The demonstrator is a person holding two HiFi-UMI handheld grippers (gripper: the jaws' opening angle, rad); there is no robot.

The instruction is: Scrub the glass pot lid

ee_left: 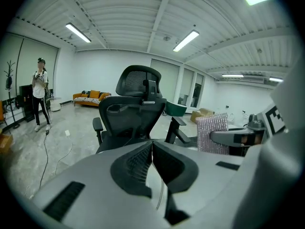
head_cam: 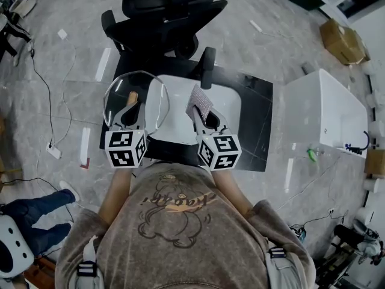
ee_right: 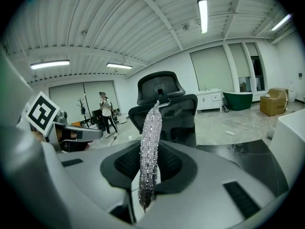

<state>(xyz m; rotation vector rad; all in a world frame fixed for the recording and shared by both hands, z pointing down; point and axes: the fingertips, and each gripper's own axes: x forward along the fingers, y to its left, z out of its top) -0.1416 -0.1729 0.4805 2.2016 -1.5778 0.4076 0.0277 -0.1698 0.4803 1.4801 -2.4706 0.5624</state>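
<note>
Glass pot lid (head_cam: 136,95) rises beyond the left gripper (head_cam: 133,113), its rim pinched between closed jaws. To the right, the right gripper (head_cam: 203,118) clamps a silvery scouring cloth (head_cam: 200,103), standing up from its jaws. Scrubbing looks about to begin — the cloth must now meet the glass.

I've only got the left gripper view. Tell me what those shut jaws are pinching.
Observer: The head view shows a glass lid, and the left gripper has it by the rim.
Operator: Report what's underneath.
Observer: A white basin on a black table.
Operator: Check the right gripper's hold.
Observer: In its own view the right gripper is shut on the sparkly cloth, which stands edge-on between the jaws.
</note>
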